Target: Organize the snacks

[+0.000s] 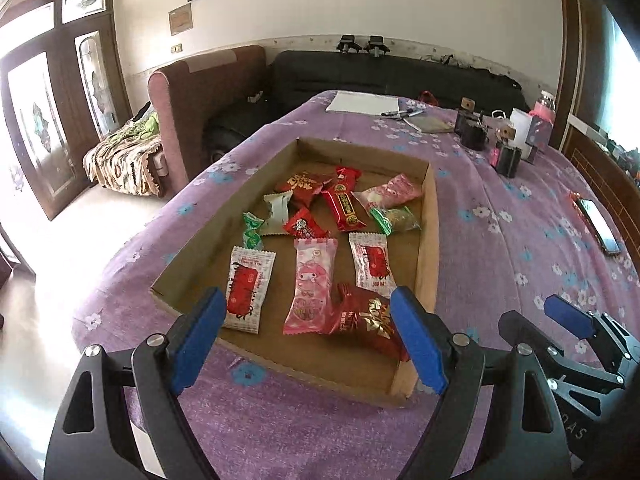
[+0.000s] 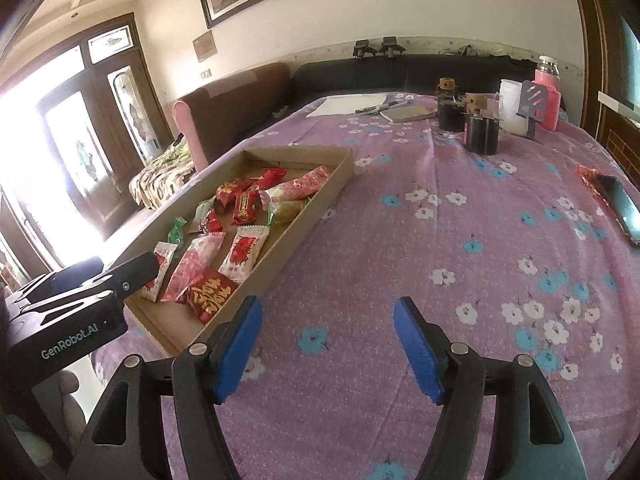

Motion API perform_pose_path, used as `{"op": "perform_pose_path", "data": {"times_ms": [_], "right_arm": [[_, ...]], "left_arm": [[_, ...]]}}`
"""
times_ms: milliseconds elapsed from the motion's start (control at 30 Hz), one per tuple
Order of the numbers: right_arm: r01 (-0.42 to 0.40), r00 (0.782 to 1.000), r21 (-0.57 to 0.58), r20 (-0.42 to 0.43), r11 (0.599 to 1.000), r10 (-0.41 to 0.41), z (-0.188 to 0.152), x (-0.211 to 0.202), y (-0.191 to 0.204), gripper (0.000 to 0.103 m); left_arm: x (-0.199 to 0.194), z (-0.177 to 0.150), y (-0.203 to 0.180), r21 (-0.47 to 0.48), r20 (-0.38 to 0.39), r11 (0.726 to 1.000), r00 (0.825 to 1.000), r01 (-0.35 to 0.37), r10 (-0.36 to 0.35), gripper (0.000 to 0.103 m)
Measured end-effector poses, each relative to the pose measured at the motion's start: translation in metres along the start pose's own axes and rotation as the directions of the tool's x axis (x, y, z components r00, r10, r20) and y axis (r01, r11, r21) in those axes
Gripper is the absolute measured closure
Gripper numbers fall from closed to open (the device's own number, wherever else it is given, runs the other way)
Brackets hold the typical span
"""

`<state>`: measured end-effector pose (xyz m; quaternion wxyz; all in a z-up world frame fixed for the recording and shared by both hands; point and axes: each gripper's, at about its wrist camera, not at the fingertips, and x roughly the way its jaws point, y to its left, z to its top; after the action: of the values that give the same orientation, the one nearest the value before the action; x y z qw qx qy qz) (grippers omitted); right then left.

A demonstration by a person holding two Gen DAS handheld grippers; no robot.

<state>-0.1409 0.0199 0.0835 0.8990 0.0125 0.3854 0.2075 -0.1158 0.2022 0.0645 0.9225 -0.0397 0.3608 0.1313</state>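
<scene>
Cardboard tray (image 2: 320, 200) of snacks (image 2: 244, 254) left — right gripper (image 2: 328, 344) jaws apart.

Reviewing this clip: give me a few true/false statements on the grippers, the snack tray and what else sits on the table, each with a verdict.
1. The left gripper is open and holds nothing. True.
2. The right gripper is shut on a red packet. False: it is open, over bare tablecloth.
3. All the snacks lie inside the cardboard tray. True for those near it; a red wrapper beside the phone is unclear.
4. The pink cartoon packet lies outside the tray. False: it lies inside.
5. The tray is divided into compartments. False: it is one open space.
</scene>
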Motion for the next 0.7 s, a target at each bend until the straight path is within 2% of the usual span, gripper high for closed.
{"op": "perform_pose_path", "data": {"times_ms": [700], "right_arm": [[0.032,0.999,-0.055,-0.021,0.998,-0.033,-0.007,0.006,0.012,0.031]], "left_arm": [[0.012,-0.005,0.003,0.003,-0.055,1.000,0.998,0.014,-0.013,0.018]]}}
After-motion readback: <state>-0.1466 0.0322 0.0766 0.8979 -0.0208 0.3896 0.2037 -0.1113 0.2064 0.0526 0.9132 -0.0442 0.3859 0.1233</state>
